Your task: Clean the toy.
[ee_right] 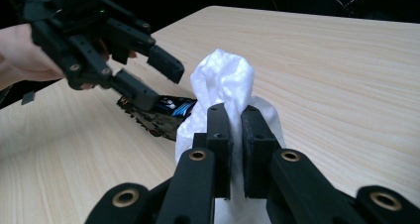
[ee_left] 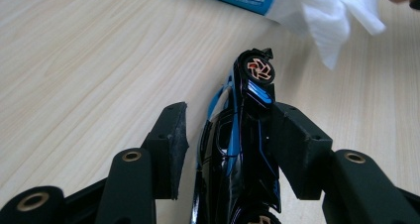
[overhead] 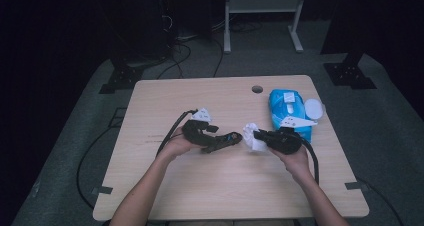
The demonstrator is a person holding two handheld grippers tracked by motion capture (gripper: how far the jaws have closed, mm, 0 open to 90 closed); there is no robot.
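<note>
A black and blue toy car lies on its side on the wooden table, near its middle. My left gripper is open around it: one pad stands clear of the car and the other is close against it. From the right gripper view, the left gripper sits just over the car, which rests on the table. My right gripper is shut on a crumpled white wipe, held upright just right of the car. In the high view the wipe sits between both grippers.
A blue pack of wipes lies at the right back of the table, with a round white lid beside it. A cable hole is near the far edge. Cables trail off the table's left and right sides.
</note>
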